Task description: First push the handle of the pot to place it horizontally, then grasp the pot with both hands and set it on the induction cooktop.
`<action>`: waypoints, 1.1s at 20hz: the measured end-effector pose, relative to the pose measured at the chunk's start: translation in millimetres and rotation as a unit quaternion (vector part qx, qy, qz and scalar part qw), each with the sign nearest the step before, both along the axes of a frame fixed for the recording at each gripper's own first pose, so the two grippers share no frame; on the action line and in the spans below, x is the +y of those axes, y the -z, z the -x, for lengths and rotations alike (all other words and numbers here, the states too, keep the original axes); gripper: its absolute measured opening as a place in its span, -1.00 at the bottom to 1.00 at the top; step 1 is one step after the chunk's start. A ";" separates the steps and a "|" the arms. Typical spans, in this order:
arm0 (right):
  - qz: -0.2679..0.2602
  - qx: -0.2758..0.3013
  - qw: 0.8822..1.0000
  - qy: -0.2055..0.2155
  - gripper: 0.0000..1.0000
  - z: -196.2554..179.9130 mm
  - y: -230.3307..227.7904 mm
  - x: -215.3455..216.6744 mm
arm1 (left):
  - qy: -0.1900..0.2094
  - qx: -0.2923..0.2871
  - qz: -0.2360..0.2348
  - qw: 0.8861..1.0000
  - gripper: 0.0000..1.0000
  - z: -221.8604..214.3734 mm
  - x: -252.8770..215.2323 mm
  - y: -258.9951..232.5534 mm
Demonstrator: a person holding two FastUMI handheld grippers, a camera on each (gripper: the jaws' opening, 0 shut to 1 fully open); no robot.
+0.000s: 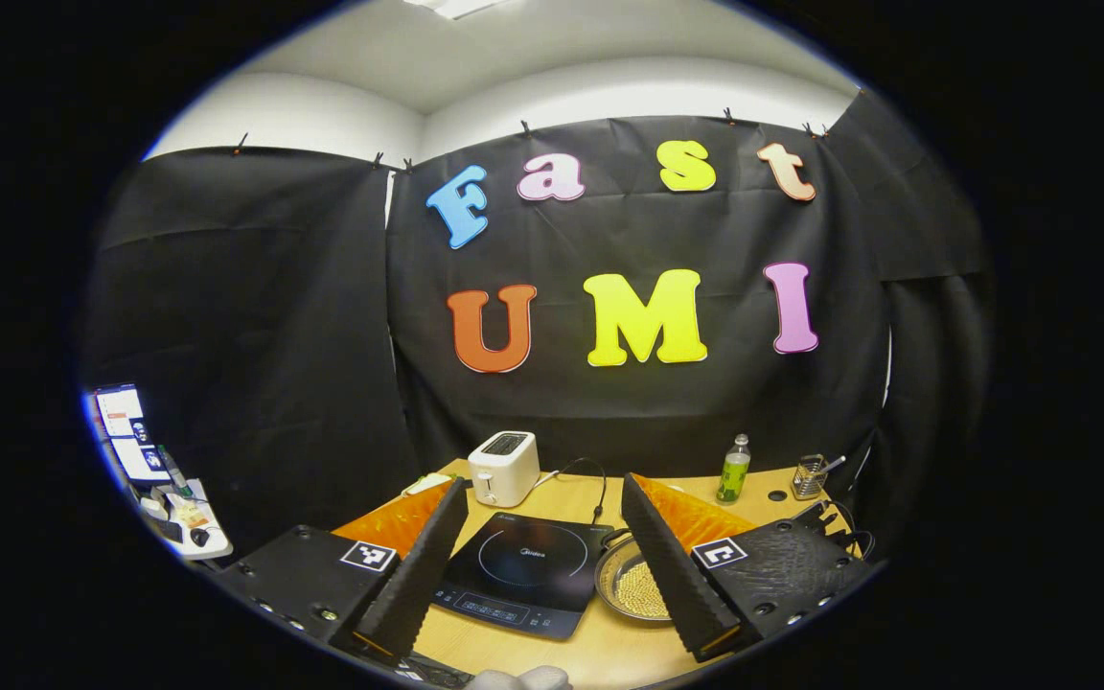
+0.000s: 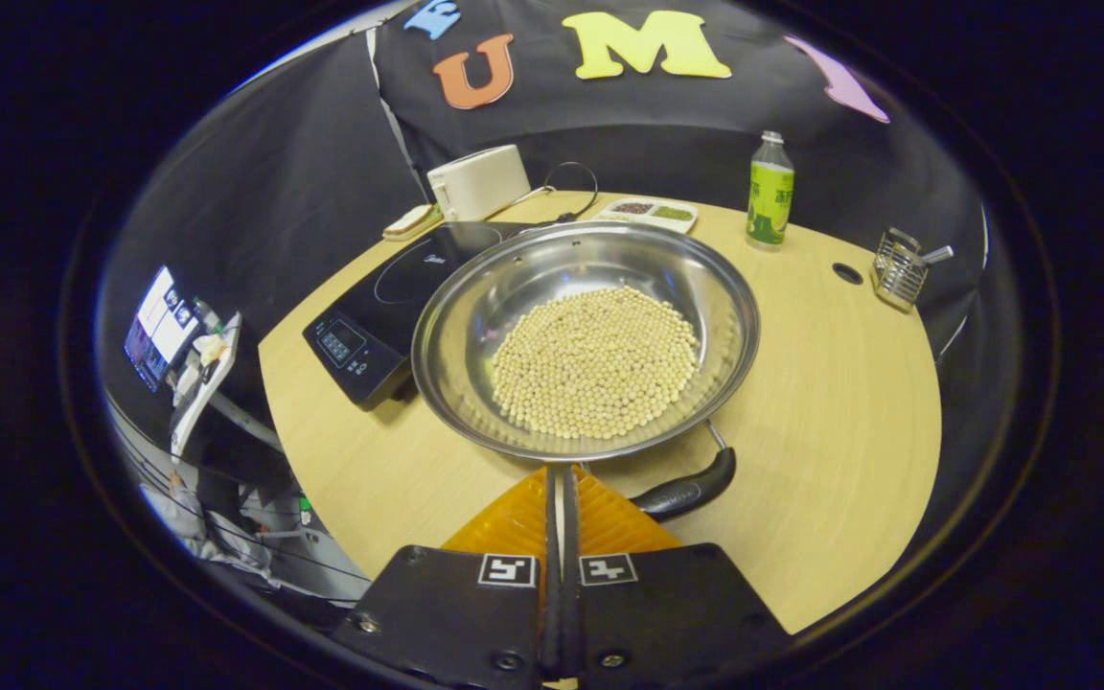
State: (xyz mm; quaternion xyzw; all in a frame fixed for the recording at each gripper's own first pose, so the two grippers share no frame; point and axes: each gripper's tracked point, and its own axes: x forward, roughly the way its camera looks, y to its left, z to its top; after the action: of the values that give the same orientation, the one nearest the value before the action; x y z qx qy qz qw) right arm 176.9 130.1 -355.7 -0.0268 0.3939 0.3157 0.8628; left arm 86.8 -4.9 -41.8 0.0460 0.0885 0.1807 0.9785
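A steel pot (image 2: 514,287) holding pale beans (image 2: 595,359) sits mid-table, its left rim overlapping the black induction cooktop (image 2: 389,307). The pot's black handle (image 2: 686,491) angles off the near rim toward the right. My right gripper (image 2: 557,471) is shut with nothing between its fingers, its tips just short of the near rim and right beside the handle. In the left gripper view, my left gripper (image 1: 544,482) stands open and raised over the table's near side. Between its fingers lies the cooktop (image 1: 523,570), and its right finger hides part of the pot (image 1: 609,575).
At the back stand a white toaster (image 2: 478,182) with a looped cable, a compartment tray (image 2: 653,211), a green bottle (image 2: 770,192) and a wire utensil holder (image 2: 900,268). A side stand with a screen (image 2: 164,326) lies past the table's left edge.
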 end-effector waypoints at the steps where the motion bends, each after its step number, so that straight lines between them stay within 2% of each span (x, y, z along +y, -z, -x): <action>1: 0.001 0.000 1.000 -0.002 -0.93 -3.8 -0.5 -4.8 | -0.003 -0.001 0.000 1.000 0.92 -2.3 -2.5 1.0; 5: 0.006 -0.006 1.000 -0.006 -0.93 -18.4 -0.5 -22.3 | -0.011 0.003 0.003 1.000 0.92 -9.5 -11.6 7.2; 6: 0.008 -0.009 1.000 -0.005 -0.99 -23.7 -0.4 -26.8 | -0.013 0.006 0.002 1.000 0.92 -11.2 -13.5 9.3; 7: 0.010 -0.011 1.000 -0.004 -0.93 -29.4 -0.1 -31.5 | -0.015 0.008 0.003 1.000 0.92 -12.4 -14.3 11.2; 9: 0.013 -0.012 1.000 0.004 -0.93 -38.9 0.8 -41.0 | -0.015 0.009 0.005 1.000 0.92 -17.1 -20.6 13.8; 10: 0.013 -0.012 1.000 0.008 -0.99 -44.3 0.7 -46.7 | -0.014 0.009 0.004 1.000 0.92 -19.4 -22.9 14.4; 11: 0.013 -0.012 1.000 0.013 -0.93 -50.2 0.3 -51.4 | -0.014 0.009 0.004 1.000 0.92 -21.1 -25.5 14.3; 13: 0.018 -0.017 1.000 0.020 -0.99 -61.4 -0.3 -59.7 | -0.013 0.010 0.004 1.000 0.92 -23.8 -27.9 16.5; 14: 0.020 -0.020 0.999 0.021 -0.93 -66.0 -0.3 -63.9 | -0.014 0.011 0.003 1.000 0.92 -24.7 -27.4 16.5; 22: 0.028 -0.035 0.998 0.049 -0.93 -102.1 -5.3 -86.6 | -0.022 0.016 0.000 1.000 0.92 -23.3 -21.6 18.5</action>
State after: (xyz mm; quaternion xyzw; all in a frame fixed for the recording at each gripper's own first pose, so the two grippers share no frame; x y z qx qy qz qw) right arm 279.0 43.5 -350.4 -0.0425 0.3725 0.2607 0.8896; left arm 110.1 -26.4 -60.3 0.0468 0.1051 0.2016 0.9727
